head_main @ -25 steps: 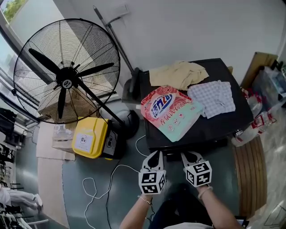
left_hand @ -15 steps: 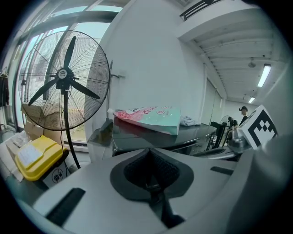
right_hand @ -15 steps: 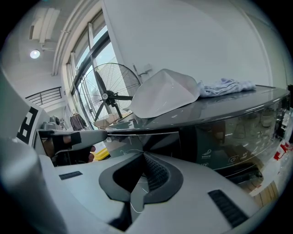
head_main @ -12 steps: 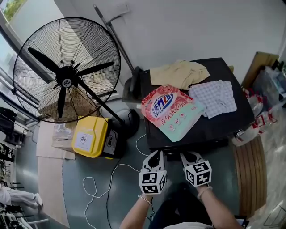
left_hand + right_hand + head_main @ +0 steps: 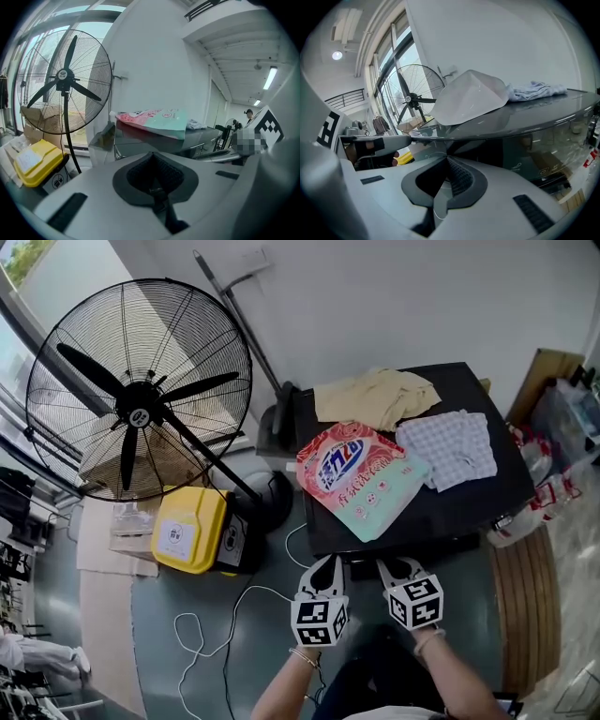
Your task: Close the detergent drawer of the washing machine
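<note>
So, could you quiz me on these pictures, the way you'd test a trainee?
1. True or false: the detergent bag lies on top of the washing machine.
2. What stands to the left of the machine? A) a ladder B) a big fan C) a bicycle
3. Fill in: the left claw and the right claw are both ____ and hold nothing.
Key: 1 true; 2 B; 3 shut.
</note>
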Motion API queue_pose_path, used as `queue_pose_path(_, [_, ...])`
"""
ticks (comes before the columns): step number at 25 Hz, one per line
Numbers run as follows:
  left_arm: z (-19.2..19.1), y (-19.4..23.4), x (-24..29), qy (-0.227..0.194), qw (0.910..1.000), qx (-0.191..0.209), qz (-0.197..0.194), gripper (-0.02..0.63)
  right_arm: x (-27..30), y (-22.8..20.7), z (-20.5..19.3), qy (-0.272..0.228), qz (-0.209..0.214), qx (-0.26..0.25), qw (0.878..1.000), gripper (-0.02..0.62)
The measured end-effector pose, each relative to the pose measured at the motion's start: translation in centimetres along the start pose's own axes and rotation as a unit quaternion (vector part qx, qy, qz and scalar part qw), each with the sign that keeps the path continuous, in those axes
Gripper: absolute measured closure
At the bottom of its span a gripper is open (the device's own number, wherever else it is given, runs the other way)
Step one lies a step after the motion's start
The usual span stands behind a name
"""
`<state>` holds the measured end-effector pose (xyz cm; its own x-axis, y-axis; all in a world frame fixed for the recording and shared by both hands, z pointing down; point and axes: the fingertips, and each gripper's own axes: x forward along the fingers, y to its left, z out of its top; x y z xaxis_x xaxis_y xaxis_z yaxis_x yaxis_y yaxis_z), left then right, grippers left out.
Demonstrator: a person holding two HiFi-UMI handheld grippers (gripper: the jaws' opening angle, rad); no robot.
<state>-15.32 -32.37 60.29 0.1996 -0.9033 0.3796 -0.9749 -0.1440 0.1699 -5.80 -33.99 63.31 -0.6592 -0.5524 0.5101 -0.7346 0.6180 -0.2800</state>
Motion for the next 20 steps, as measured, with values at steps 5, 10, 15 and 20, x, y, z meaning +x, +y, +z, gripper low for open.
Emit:
queue_pose_path(5, [-0.02, -0.04, 0.03, 0.009, 0.9999, 0.006, 0.001, 0.591, 0.00, 0.05, -0.04, 0.000, 0.001, -0.003, 1.000, 0.569])
queue_pose_path(10, [-0.01, -0.05, -0.03, 0.018, 0.9998, 0.008, 0.006, 0.591, -0.17, 0.32, 0.24, 0.003, 0.008, -0.012, 1.000, 0.569])
queue_pose_path(15, [-0.05, 0.01, 0.08, 0.031, 0.9994, 0.003, 0.017, 0.591, -0.28, 0.36, 0.53, -0.001, 0.018, -0.014, 1.000, 0.569])
queue_pose_path(20, [0.33, -0.50, 0.00, 0.037, 0.9990, 0.007, 0.023, 0.591, -0.60, 0.68, 0.60, 0.000, 0.038, -0.017, 0.999, 0.568])
